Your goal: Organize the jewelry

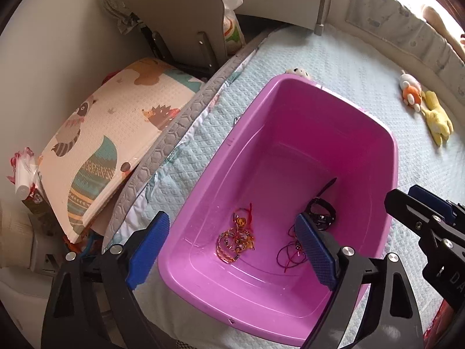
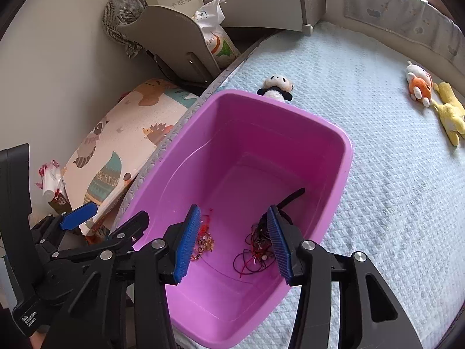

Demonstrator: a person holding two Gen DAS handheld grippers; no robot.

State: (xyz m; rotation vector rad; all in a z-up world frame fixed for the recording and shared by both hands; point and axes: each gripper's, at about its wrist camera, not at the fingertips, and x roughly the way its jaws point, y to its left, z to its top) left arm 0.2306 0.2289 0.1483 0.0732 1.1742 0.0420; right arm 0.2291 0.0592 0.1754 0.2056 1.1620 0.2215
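A purple plastic bin (image 1: pixel 290 122) (image 2: pixel 247 122) stands on a light blue quilted bed. On its floor lie a tangle of orange and gold beaded bracelets (image 1: pixel 237 238) (image 2: pixel 205 244), a dark red cord necklace (image 1: pixel 290 254) (image 2: pixel 255 250) and a black watch (image 1: pixel 321 212) (image 2: pixel 290 197). My left gripper (image 1: pixel 232 251) hangs over the near left part of the bin, jaws wide open, nothing pressed between the blue pads. My right gripper (image 2: pixel 234 245) hovers above the bin floor beside it, open, framing the jewelry below without touching it.
A panda plush (image 2: pixel 276 87) lies just behind the bin. An orange and white plush (image 2: pixel 418 84) and a yellow plush (image 2: pixel 450 113) lie far right on the bed. A folded animal-print mat (image 1: pixel 110 145) and a grey chair (image 1: pixel 180 26) stand off the bed's left edge.
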